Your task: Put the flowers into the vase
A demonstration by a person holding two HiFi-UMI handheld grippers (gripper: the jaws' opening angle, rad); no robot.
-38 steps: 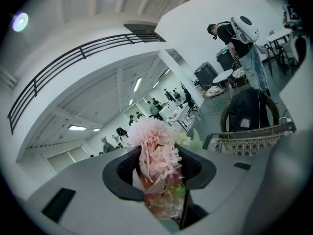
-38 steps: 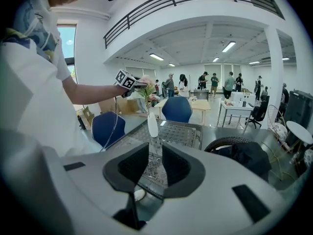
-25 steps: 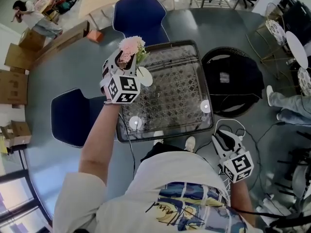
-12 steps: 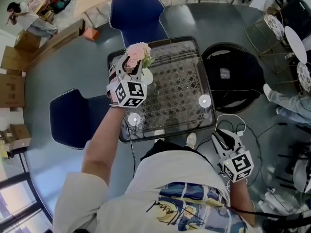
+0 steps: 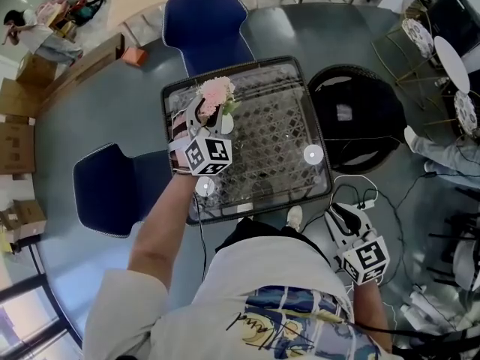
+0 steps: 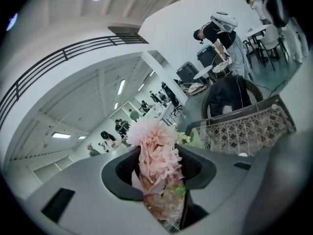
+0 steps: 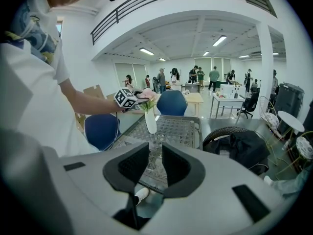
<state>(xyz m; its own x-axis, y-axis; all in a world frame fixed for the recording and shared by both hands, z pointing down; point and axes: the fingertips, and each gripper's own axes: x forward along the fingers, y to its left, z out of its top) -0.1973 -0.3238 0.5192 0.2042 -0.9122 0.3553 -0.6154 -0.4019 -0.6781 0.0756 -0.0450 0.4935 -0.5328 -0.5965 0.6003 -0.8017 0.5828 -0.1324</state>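
Left tongs [image 5: 199, 112] clamp the flowers [image 6: 155, 146] just above the vase [image 7: 150, 122]; next, I'd guess, stems go down into its mouth. Right tongs [image 7: 154, 165] hang empty, slightly parted.

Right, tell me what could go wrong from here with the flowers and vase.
The vase is slim and stands free on the glass table; the left gripper, shut on the flowers, could tip it. The right gripper hangs off the table, open, so nothing steadies the vase.
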